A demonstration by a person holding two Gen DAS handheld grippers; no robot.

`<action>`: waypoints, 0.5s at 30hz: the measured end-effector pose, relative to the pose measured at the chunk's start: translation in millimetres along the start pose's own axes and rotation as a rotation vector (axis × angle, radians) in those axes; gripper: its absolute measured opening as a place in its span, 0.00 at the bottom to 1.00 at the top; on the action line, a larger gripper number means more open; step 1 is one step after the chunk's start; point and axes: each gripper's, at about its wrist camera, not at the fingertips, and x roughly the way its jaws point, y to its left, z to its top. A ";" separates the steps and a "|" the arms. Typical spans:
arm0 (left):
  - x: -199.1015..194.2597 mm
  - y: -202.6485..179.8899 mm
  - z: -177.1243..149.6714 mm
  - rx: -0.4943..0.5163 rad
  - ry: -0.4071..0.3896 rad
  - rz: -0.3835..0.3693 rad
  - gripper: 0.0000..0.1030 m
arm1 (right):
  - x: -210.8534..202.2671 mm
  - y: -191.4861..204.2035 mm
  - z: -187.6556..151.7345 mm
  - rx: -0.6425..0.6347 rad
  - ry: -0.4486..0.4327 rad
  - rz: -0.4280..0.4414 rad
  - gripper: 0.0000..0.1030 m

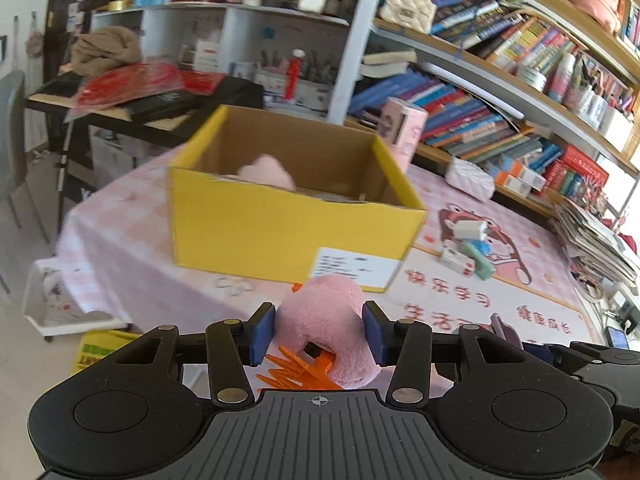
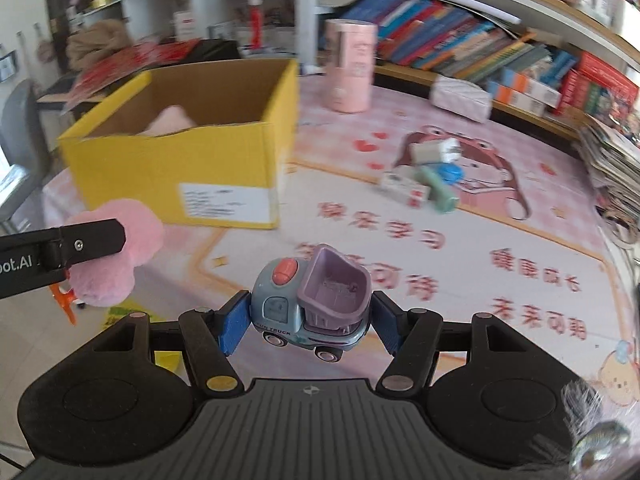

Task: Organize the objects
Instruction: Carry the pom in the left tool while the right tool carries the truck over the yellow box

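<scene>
Left claw (image 1: 319,330): it is clamping partway closed on the pink plush toy (image 1: 324,320), in the air just short of the yellow box (image 1: 280,232).
Right claw (image 2: 308,326): it is squeezing the toy dump truck (image 2: 316,304) at about half opening, also short of the yellow box.
Step in hand: you are probably carrying both toys to the box; clear its near wall before you loosen either grip, and drop beside the pink plush (image 1: 266,172) already inside.
Hard to make out: motion is blurring the small items (image 2: 428,176) on the tabletop (image 2: 500,240) right of the box; the box floor is staying hidden.
</scene>
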 end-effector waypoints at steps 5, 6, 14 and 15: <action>-16.1 20.9 -1.4 -0.021 -0.021 0.026 0.44 | -7.9 29.9 -4.4 -0.030 -0.017 0.034 0.60; -18.5 23.9 -1.2 -0.024 -0.025 0.028 0.44 | -9.3 34.6 -4.4 -0.034 -0.022 0.037 0.60; -31.6 32.0 0.9 -0.018 -0.062 0.014 0.44 | -21.2 52.1 -3.7 -0.051 -0.053 0.037 0.60; -32.6 32.4 0.9 -0.017 -0.064 0.012 0.44 | -22.6 53.1 -3.5 -0.052 -0.056 0.035 0.60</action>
